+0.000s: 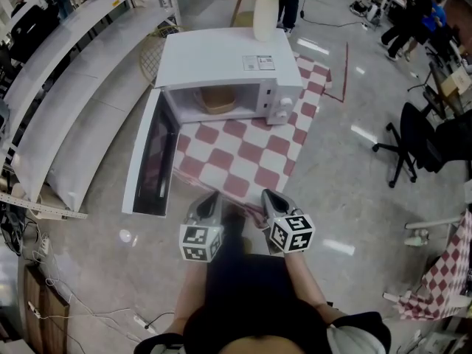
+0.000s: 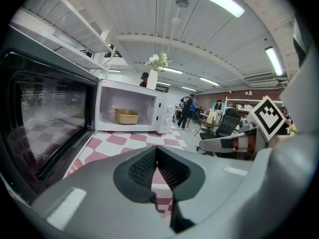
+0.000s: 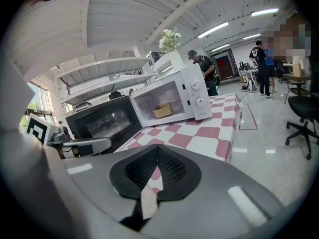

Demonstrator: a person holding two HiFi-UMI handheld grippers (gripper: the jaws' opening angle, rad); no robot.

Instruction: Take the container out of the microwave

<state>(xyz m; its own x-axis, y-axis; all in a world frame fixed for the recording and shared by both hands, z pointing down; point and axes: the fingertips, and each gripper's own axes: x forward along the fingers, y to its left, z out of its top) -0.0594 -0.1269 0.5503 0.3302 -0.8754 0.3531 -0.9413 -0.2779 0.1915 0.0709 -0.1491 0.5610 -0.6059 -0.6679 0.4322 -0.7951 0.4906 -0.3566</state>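
A white microwave (image 1: 228, 68) stands on a table with a red-and-white chequered cloth (image 1: 243, 157). Its door (image 1: 151, 153) hangs wide open to the left. Inside the cavity sits a tan container (image 1: 217, 100), also seen in the left gripper view as the container (image 2: 126, 116) and in the right gripper view as the container (image 3: 162, 110). My left gripper (image 1: 210, 200) and right gripper (image 1: 268, 198) hover side by side over the table's near edge, well short of the microwave. Both are shut and empty; the left gripper (image 2: 157, 149) and right gripper (image 3: 158, 147) show their pads meeting.
A white vase with flowers (image 1: 265, 13) stands behind the microwave. White shelving (image 1: 66, 87) runs along the left. A black office chair (image 1: 413, 142) and people (image 1: 413, 9) are at the right and far right. Another chequered cloth (image 1: 442, 282) hangs at the lower right.
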